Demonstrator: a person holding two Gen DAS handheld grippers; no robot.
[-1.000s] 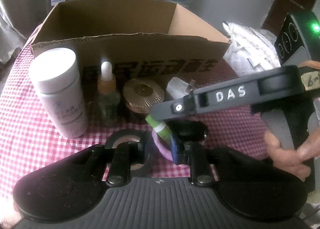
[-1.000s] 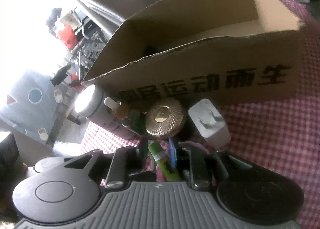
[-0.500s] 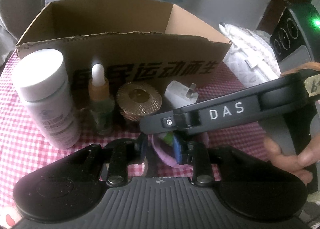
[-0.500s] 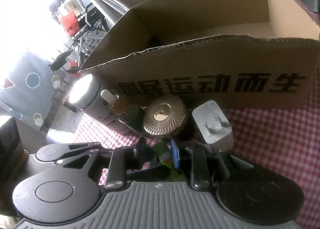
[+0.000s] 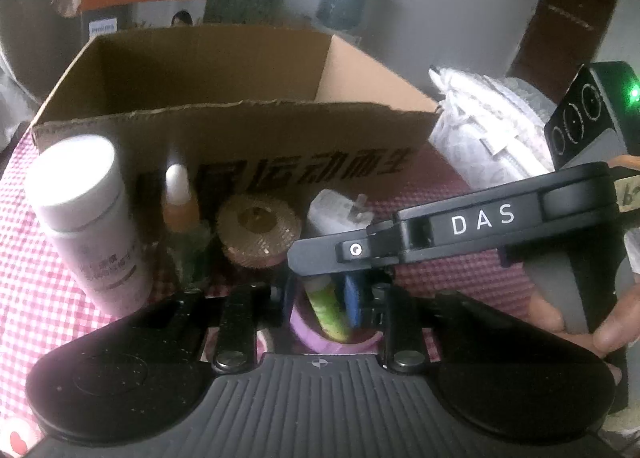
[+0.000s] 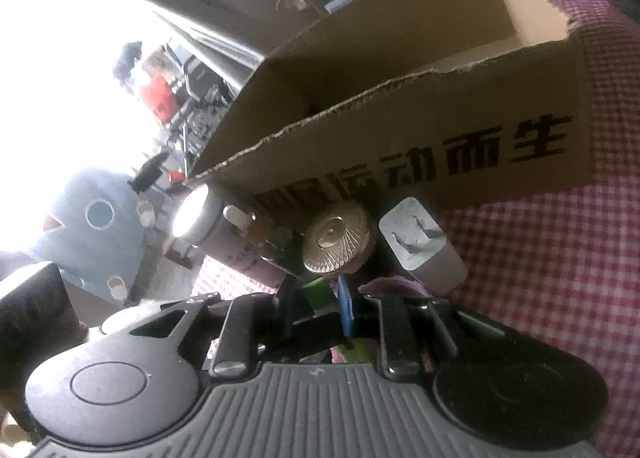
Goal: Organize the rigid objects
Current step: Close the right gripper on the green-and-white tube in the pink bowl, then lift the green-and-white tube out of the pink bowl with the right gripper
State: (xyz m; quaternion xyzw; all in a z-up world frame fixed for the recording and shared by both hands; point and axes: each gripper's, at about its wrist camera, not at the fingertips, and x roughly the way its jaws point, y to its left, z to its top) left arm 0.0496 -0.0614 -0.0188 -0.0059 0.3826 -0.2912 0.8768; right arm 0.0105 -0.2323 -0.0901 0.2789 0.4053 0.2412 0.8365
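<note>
An open cardboard box (image 5: 240, 129) stands on a checked cloth (image 6: 560, 258). Before its near wall, left to right: white bottle (image 5: 88, 217), dropper bottle (image 5: 180, 225), gold lid (image 5: 260, 230), white charger (image 6: 420, 242). Nearer still, both the left gripper (image 5: 320, 298) and the right gripper (image 6: 316, 306) are closing, a green tube (image 5: 328, 310) between each one's jaws.

Green tube (image 5: 326, 308) lower end hidden behind tongs body; white bottle (image 5: 86, 217) label blurred.

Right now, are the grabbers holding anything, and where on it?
It cannot be told for sure. A green tube stands between the closing jaws of the left gripper, about its middle. The right gripper is closing around it too.
</note>
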